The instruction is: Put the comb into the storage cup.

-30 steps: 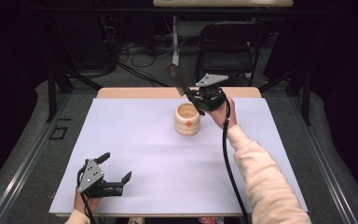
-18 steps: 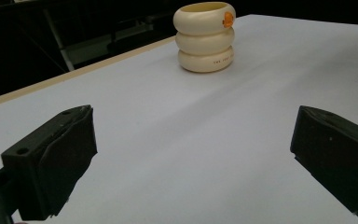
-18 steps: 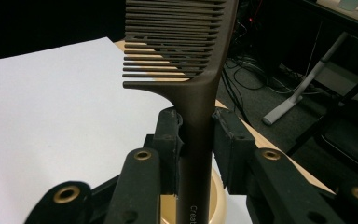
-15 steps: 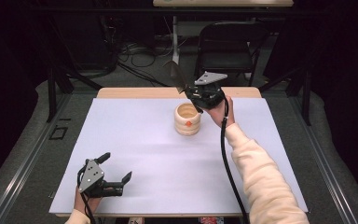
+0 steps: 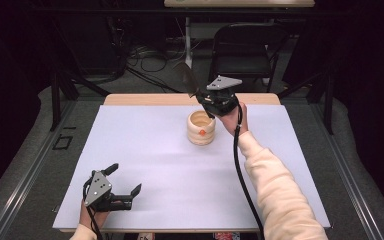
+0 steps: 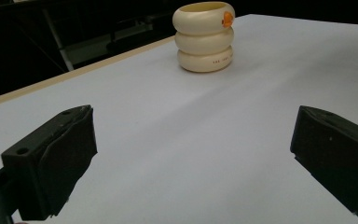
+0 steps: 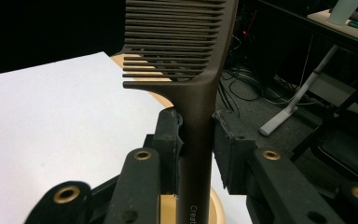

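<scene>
Comb (image 7: 200,70) in dark brown stands clamped by its handle between the jaws of the right gripper (image 5: 211,98), teeth end up and leaning toward the far left over the far edge of the table (image 5: 145,150). In the right gripper view the two pads press on the handle from both sides, and the teeth run out toward the left of that view. This gripper hovers just beyond and above the far right rim of the cream holder (image 5: 201,128), a pot shaped like three stacked rings with a small orange mark on its near side; the holder stands upright on the white sheet, centred left to right and close to the far edge, where a strip of bare wood shows. The left gripper (image 5: 121,186) sits low at the near left corner, well apart from the holder, its jaws spread wide with nothing between them; in the left gripper view they frame bare sheet with the holder (image 6: 204,36) far off. Between the two grippers the sheet lies open, with broad free room left, right and near of the holder. A dark chair (image 5: 250,47) stands beyond the far edge.
</scene>
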The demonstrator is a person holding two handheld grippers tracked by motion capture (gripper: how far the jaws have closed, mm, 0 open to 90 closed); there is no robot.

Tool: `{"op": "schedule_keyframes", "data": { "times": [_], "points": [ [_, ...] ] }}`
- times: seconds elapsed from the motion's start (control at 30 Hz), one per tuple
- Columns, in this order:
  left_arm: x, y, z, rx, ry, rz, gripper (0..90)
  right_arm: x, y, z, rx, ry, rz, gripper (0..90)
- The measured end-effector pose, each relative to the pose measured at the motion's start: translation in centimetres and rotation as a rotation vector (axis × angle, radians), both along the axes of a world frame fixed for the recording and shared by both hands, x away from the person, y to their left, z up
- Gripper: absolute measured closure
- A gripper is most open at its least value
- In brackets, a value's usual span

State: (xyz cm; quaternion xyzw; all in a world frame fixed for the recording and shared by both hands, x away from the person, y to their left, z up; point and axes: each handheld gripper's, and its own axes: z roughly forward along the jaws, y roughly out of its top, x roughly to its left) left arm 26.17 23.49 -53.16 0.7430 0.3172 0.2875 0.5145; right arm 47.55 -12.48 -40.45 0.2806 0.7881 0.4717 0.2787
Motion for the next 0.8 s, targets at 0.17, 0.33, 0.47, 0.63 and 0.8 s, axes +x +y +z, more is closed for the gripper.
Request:
{"op": "schedule_keyframes", "data": {
  "times": [0.17,0.33,0.47,0.63,0.8],
  "points": [
    [0.0,0.0,0.0,0.000,-0.001,0.001,0.3,0.2,0.2,-0.3,0.010,-0.002,0.001,72.0],
    [0.0,0.0,0.0,-0.001,0.003,0.001,0.4,0.4,0.4,-0.5,0.016,0.000,0.003,72.0],
    [0.0,0.0,0.0,0.001,0.001,0.000,0.3,0.5,0.5,-0.8,0.024,0.002,0.003,72.0],
    [0.0,0.0,0.0,0.000,0.000,0.000,0.3,0.7,0.8,-1.2,0.025,0.009,0.004,71.9],
    [0.0,0.0,0.0,-0.002,0.002,0.002,0.3,0.9,1.1,-1.5,0.025,0.018,0.005,72.0]
  ]
}}
